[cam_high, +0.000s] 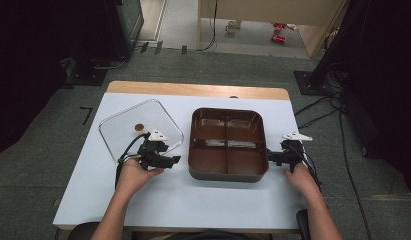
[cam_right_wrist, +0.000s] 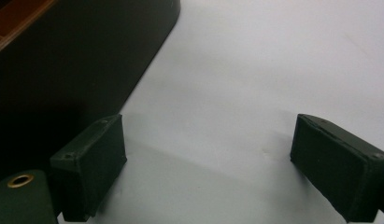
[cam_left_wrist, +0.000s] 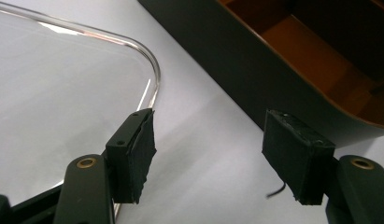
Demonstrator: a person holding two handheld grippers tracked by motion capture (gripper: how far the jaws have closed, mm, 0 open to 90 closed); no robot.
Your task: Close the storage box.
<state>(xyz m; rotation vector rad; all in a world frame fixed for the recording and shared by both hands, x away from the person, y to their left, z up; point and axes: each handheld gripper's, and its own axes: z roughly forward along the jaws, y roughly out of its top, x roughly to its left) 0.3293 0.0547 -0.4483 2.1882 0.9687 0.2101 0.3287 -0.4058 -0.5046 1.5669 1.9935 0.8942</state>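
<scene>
A dark brown tray [cam_high: 228, 175] with four compartments sits on the white table [cam_high: 193, 200], right of centre. A clear rounded-square lid [cam_high: 123, 131] lies flat to its left. My left gripper [cam_high: 175, 160] hovers between lid and tray, jaws open with only bare table between them [cam_left_wrist: 208, 154]. Its left pad hangs over the lid's rounded corner [cam_left_wrist: 154, 70], and the tray's dark wall [cam_left_wrist: 255, 60] lies just beyond the right pad. My right gripper [cam_high: 269, 157] stands open beside the tray's right wall [cam_right_wrist: 63, 60], with bare table between its pads [cam_right_wrist: 208, 163].
The tray's compartments look empty. A strip of bare wood [cam_high: 193, 90] runs along the table's far edge. Cables [cam_high: 318, 107] and dark stands crowd the floor at both far corners. White tabletop stretches in front of the tray toward the person.
</scene>
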